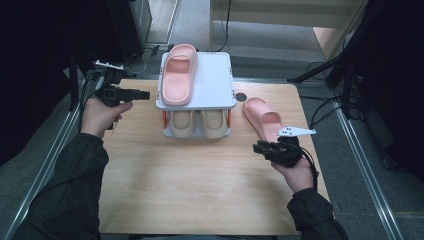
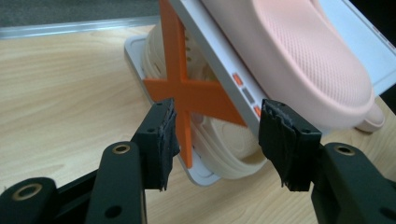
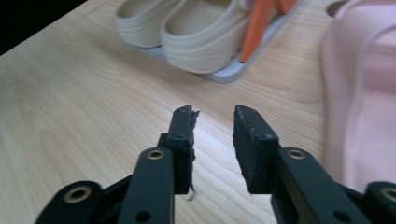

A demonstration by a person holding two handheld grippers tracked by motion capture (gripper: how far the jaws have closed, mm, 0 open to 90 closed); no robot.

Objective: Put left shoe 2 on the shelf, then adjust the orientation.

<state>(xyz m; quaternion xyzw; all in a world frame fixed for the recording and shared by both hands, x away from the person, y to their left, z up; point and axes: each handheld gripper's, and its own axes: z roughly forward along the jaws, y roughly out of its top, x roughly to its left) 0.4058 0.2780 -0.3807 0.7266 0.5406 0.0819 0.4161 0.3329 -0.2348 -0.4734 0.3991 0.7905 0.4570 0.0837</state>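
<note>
A two-tier rack (image 1: pixel 220 85) stands at the table's (image 1: pixel 200 190) far edge. One pink slipper (image 1: pixel 177 75) lies on its top shelf, a beige pair (image 1: pixel 197 122) sits below. A second pink slipper (image 1: pixel 262 117) lies on the table just right of the rack, close to the right edge. The left gripper (image 1: pixel 142 94) hovers just left of the rack near the top shelf's edge, jaws wide, nothing between them. The right gripper (image 1: pixel 260 148) hangs just short of the loose slipper's near end, jaws narrowed but empty. The near half of the table lies bare
</note>
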